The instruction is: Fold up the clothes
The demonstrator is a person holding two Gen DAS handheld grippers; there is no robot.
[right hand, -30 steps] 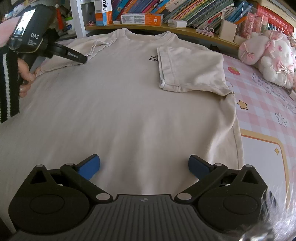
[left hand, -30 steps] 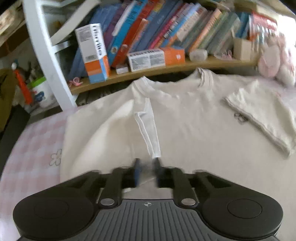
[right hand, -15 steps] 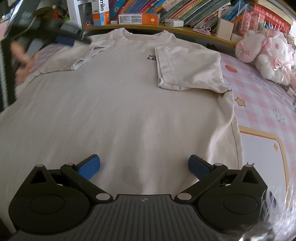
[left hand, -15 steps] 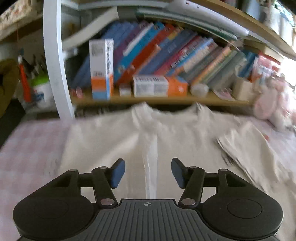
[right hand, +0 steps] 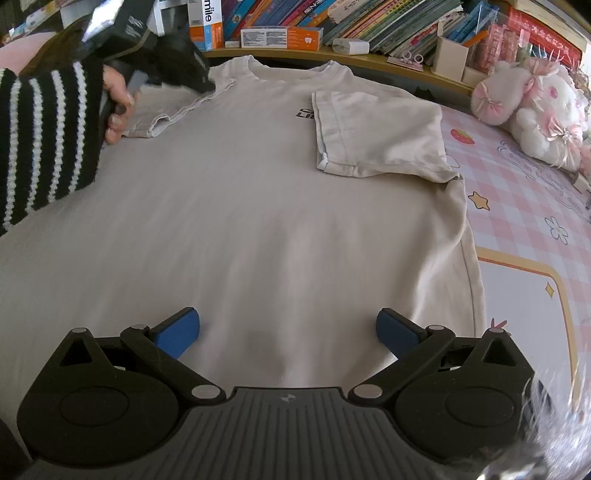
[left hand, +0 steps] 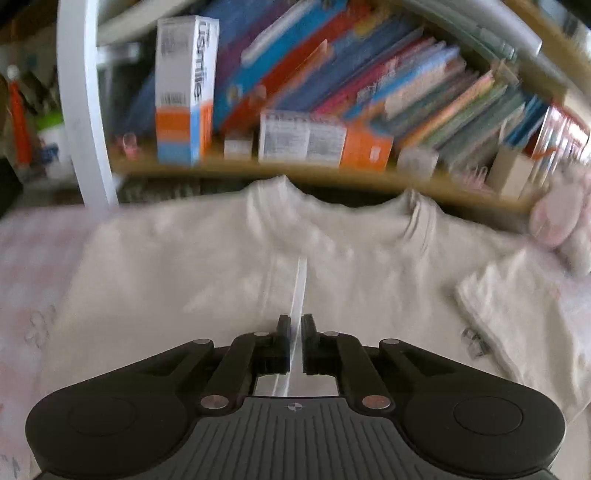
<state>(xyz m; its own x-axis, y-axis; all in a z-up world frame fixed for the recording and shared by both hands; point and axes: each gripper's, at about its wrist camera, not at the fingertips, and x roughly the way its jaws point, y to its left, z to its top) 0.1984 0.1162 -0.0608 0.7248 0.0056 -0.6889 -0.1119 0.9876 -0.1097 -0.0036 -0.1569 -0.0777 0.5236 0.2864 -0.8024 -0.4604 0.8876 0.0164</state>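
My left claw (left hand: 294,328) has just been closing and now pinches the hem of the left sleeve (left hand: 299,284) between its pads; the cream T-shirt (right hand: 258,206) lies flat, collar toward the bookshelf (right hand: 369,22), on the pink checked surface (right hand: 524,221); its right sleeve (right hand: 376,136) is already folded onto the chest; my right claw (right hand: 288,328) hangs wide open over the lower shirt, gripping nothing; a plush toy (right hand: 535,107) sits beside it

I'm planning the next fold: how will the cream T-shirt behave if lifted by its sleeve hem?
The T-shirt will probably drape limply: its right sleeve already lies folded flat. It looks thin and light, so it may drag and wrinkle on the pink mat.
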